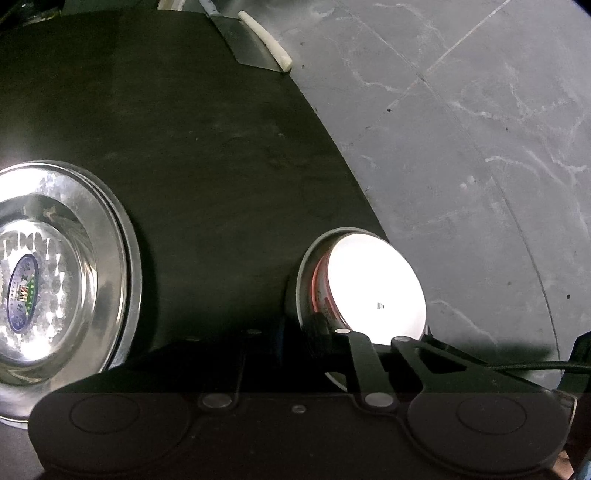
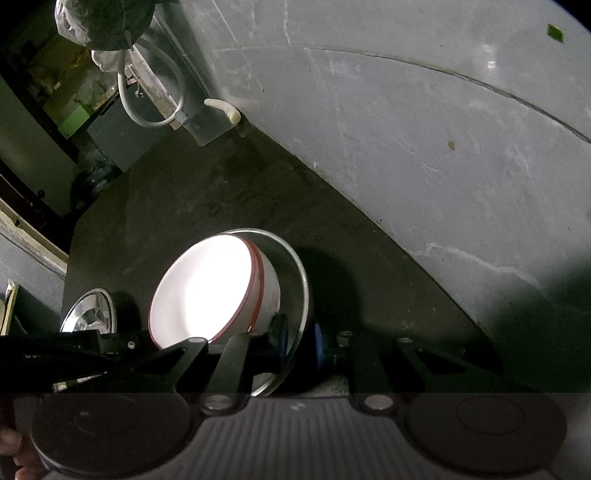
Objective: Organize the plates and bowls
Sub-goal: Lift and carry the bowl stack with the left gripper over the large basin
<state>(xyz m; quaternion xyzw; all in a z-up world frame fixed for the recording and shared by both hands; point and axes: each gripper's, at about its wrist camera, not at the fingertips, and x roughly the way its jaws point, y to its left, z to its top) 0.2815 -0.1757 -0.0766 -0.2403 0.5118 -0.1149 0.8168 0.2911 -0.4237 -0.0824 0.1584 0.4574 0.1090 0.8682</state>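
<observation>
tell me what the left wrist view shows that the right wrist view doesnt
Only the left wrist view shows the oval sticker inside the steel plates, which look stacked.

Only the right wrist view shows the white hose looping at the table's far end, and the plastic-wrapped bundle above it.

Both show the dark table, the grey floor, the white red-rimmed bowl nested in a steel bowl, and the white strip at the far corner. Both grippers sit at that pair; their jaws are too dark to judge.
</observation>
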